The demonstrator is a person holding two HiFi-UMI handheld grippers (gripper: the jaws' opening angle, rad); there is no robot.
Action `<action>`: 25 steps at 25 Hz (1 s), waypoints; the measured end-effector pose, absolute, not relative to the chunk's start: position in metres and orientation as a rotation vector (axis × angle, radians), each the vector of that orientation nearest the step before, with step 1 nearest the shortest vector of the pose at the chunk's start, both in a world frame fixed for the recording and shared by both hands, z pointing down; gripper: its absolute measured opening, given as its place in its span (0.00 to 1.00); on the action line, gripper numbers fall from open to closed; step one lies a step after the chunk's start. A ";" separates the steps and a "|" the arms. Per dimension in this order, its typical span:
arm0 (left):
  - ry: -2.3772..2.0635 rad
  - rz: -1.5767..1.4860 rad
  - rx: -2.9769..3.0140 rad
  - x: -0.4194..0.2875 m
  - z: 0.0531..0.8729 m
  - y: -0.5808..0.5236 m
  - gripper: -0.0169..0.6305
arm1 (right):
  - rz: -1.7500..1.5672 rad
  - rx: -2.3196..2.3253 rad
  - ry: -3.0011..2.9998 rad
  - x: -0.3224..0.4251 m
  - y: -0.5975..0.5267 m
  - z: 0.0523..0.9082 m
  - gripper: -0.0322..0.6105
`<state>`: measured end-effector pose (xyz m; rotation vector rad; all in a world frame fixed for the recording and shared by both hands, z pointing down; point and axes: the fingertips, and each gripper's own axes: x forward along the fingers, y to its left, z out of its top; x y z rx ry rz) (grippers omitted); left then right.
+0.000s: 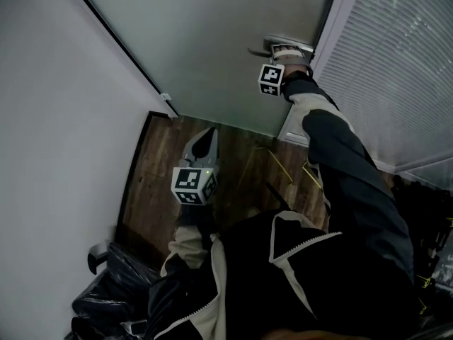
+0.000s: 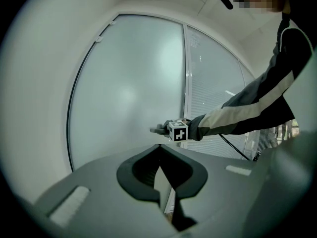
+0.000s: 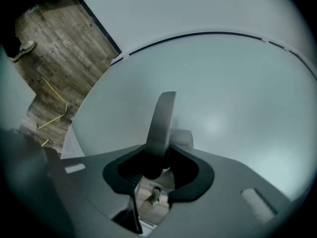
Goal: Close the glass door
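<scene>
At glass door (image 3: 237, 98): right gripper (image 3: 159, 155) pinching handle (image 3: 163, 118), base hidden; left gripper (image 2: 159, 148) pressed together.

Dim, cool light fills the scene, and the frosted glass door (image 2: 129, 93) glows softly with one pale patch. Both gripper views curve at the edges into black corners. The nearby handle (image 3: 161, 128) looks soft.

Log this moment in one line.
right tongs: shut on door handle | left tongs: shut, empty, touching nothing | glass door: closure unclear
</scene>
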<state>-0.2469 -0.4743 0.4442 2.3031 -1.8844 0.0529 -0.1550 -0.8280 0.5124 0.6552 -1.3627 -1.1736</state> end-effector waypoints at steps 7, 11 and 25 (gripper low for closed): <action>-1.901 0.065 2.289 -0.248 0.446 -0.481 0.04 | -1.163 0.671 -1.365 -0.157 -0.843 0.511 0.24; -1.907 0.082 2.288 -0.248 0.448 -0.481 0.04 | -1.157 0.669 -1.365 -0.156 -0.846 0.514 0.24; -1.943 0.102 2.262 -0.262 0.448 -0.470 0.04 | -1.025 0.661 -1.506 -0.159 -0.830 0.520 0.41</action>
